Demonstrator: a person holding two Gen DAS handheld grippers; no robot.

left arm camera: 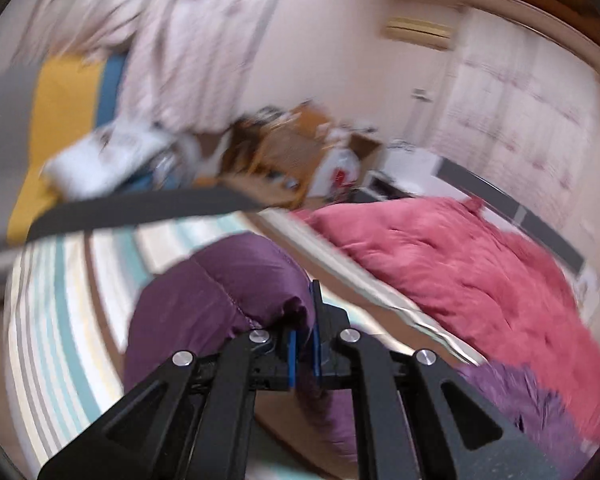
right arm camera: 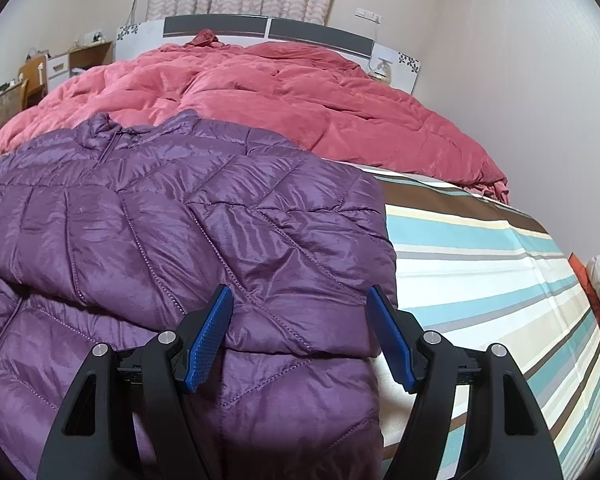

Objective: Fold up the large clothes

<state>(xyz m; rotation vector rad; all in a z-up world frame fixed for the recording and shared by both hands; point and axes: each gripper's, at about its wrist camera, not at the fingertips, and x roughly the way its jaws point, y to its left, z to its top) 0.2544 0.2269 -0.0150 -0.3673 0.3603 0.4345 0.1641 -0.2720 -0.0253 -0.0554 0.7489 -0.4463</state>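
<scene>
A purple quilted down jacket lies spread on the striped bed sheet, collar toward the far side, one side folded over the body. My right gripper is open, its blue pads over the jacket's near right edge, holding nothing. My left gripper is shut on a puffed fold of the purple jacket and holds it lifted above the sheet. The left wrist view is blurred by motion.
A pink duvet is heaped across the far half of the bed, in front of the headboard. A desk and chair stand at the left. A wall runs along the right. An orange and white bundle lies by the bed's right edge.
</scene>
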